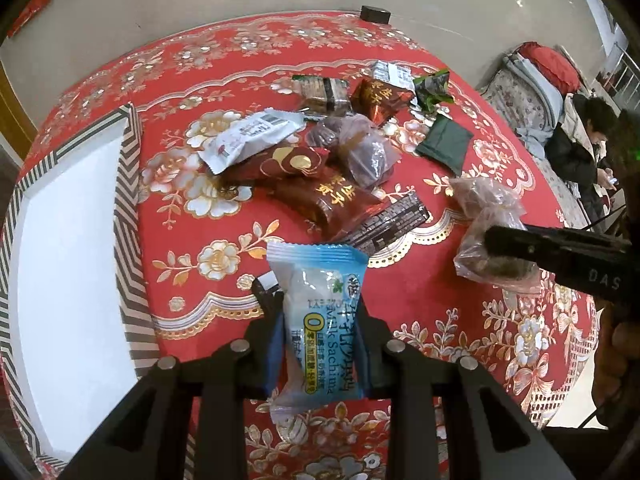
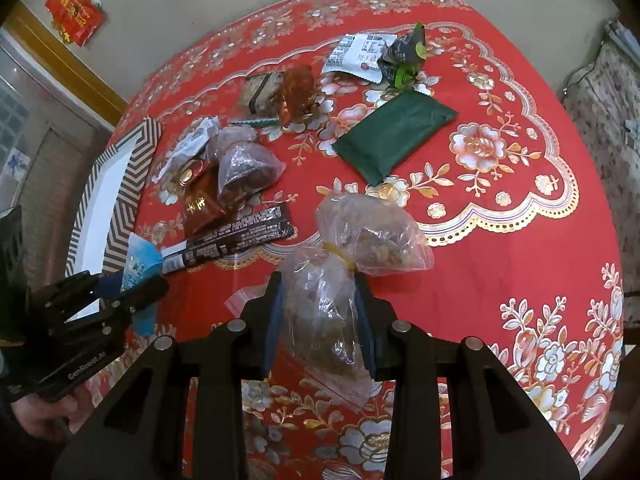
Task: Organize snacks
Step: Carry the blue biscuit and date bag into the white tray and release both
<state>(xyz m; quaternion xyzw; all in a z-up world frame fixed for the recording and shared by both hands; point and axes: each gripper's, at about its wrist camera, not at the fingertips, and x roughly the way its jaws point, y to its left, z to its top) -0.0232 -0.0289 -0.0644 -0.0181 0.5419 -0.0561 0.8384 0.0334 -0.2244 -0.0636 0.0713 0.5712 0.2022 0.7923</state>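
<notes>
My left gripper (image 1: pixel 318 312) is shut on a light blue Milk Sachima packet (image 1: pixel 318 308) and holds it above the red tablecloth; it also shows in the right wrist view (image 2: pixel 138 266). My right gripper (image 2: pixel 320 300) is shut on a clear plastic bag of brown snacks (image 2: pixel 324 312), tied with a yellow band, whose far half rests on the table; this bag also shows in the left wrist view (image 1: pixel 486 216). A pile of snacks lies beyond: dark red packets (image 1: pixel 320 192), a black bar (image 1: pixel 388 224), a white packet (image 1: pixel 248 136), clear bags (image 1: pixel 360 148) and a green packet (image 2: pixel 394 134).
A box with a white inside and black-and-white striped rim (image 1: pixel 128 184) stands at the table's left edge. A small black block (image 1: pixel 374 13) sits at the far edge. A person (image 1: pixel 580 152) sits to the right of the table near bedding.
</notes>
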